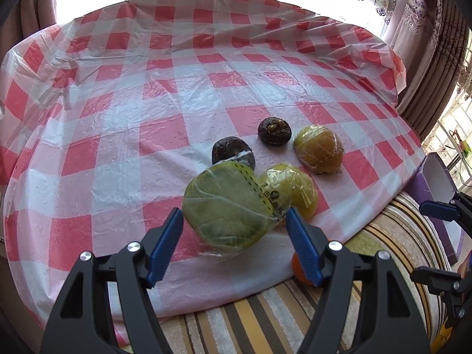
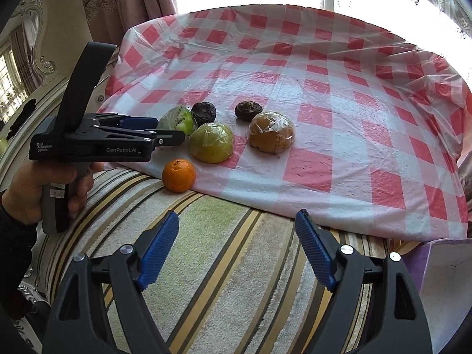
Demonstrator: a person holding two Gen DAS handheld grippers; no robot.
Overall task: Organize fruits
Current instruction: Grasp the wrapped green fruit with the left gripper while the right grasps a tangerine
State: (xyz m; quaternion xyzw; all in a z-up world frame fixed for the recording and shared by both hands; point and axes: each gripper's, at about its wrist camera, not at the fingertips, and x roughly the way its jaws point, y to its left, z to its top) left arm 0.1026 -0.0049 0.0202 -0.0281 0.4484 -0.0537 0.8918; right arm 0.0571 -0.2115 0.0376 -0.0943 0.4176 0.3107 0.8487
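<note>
A green wrapped fruit [image 1: 227,206] [image 2: 177,119] lies on the checked cloth between the jaws of my left gripper [image 1: 233,218] [image 2: 171,131]. The jaws are open and the pads stand beside it without pressing. Behind it lie a yellow-green wrapped fruit [image 1: 290,188] [image 2: 211,143], a brownish wrapped fruit [image 1: 318,149] [image 2: 271,135] and two dark round fruits [image 1: 233,153] [image 1: 274,131]. A small orange [image 2: 178,175] sits at the cloth's near edge, half hidden in the left wrist view. My right gripper [image 2: 237,218] [image 1: 427,242] hangs open and empty over the striped cover.
The red-and-white checked plastic cloth [image 1: 118,118] covers a rounded table. A striped fabric cover [image 2: 221,280] lies in front of it. A purple box [image 2: 442,268] [image 1: 436,177] stands at the right. A hand [image 2: 29,188] holds the left gripper's handle. Curtains and windows line the back.
</note>
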